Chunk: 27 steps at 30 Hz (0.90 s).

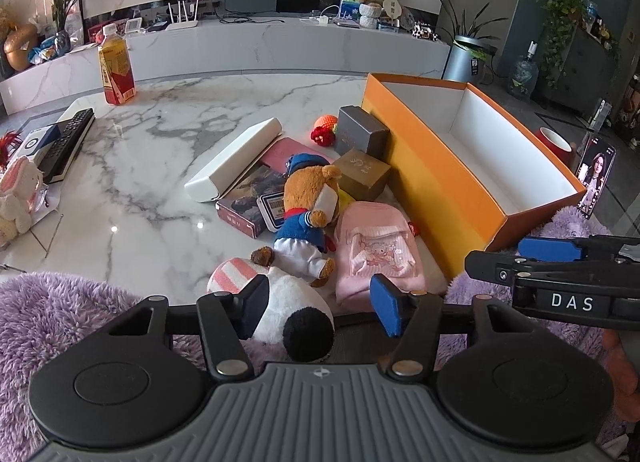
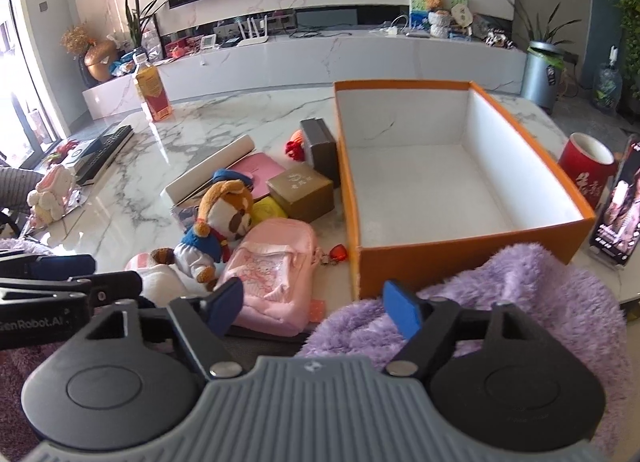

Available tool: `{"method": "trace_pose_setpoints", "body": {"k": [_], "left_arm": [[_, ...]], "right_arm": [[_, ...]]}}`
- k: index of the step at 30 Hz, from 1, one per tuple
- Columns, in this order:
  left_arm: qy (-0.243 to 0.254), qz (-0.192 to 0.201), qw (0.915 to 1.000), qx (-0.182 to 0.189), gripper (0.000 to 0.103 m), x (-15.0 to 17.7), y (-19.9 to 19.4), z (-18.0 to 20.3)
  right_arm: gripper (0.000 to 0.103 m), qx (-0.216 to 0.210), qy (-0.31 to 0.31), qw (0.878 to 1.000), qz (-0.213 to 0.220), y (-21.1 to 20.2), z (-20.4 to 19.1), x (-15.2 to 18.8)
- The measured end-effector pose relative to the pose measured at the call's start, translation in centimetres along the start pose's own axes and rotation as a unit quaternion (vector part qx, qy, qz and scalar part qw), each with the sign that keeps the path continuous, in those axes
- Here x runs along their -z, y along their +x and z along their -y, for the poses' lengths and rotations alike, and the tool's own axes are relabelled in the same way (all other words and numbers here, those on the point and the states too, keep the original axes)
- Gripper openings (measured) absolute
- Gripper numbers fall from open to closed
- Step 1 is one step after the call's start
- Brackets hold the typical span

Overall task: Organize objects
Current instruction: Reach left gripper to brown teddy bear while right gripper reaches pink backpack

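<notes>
- The marble desk (image 2: 224,118) fills the middle of both views, carrying a heap of small things left of centre and one large container to their right.
- The orange box (image 2: 472,258), open-topped with white inner walls, takes up the centre right of the right wrist view; its white floor is bare, with nothing in it.
- A purple fluffy sleeve (image 2: 532,294) crosses the lower right of the right wrist view, in front of the box's near wall.
- The white long box (image 1: 234,160) lies slanted at centre left of the heap, resting on a dark flat box (image 1: 250,198).
- The pink pouch (image 2: 272,274) lies flat just left of the orange box's near corner, a red charm beside it.
- The bear toy (image 1: 308,218) in blue and white lies across the heap, next to the pouch.
- A white plush with a black patch (image 1: 296,314) lies at the desk's near edge.
- A grey box (image 1: 362,136) and a gold box (image 1: 362,174), both closed, stand against the orange box's left wall.
- A red cup (image 2: 586,166) stands right of the orange box; its inside cannot be seen.
- A bottle (image 1: 116,66) stands at upper left, far from the heap.
- The left tool (image 1: 318,308) is spread, the white plush between its pads, which do not press on it.
- The right tool (image 2: 314,308) is spread with nothing gripped, low centre, over the pouch's near end.
</notes>
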<state>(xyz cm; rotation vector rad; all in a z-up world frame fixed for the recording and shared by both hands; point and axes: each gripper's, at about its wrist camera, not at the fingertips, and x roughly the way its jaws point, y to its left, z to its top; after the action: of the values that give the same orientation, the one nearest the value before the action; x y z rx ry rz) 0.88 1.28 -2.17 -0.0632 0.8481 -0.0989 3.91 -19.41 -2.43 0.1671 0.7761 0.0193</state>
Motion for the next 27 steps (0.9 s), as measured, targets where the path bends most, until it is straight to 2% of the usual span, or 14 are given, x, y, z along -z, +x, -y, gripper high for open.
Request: {"method": "trace_pose_setpoints", "body": {"k": [4,9,24,27], "left_arm": [[-0.012,-0.011,0.9998,-0.007,0.062,-0.2,0.9,-0.7],[-0.023,-0.022,0.9994,-0.013,0.059,-0.6,1.9,-1.4],[-0.026,-0.050,0.9984,-0.011,0.059,-1.9,5.6,-2.2],[-0.022,-0.056,0.9981,-0.009,0.059,-1.9,6.4,-2.1]], "right_arm": [[0.056,-0.022,0.000,1.000,-0.019,1.5,-0.4,-0.1],[0.051,-0.038,0.016,0.998,-0.043,3.9,-0.6,-0.5],[0.052,-0.041,0.080,0.990,-0.113,10.3,0.3,-1.2],[0.057,-0.042,0.087,0.988,-0.119,11.1,0.5,-1.3]]}}
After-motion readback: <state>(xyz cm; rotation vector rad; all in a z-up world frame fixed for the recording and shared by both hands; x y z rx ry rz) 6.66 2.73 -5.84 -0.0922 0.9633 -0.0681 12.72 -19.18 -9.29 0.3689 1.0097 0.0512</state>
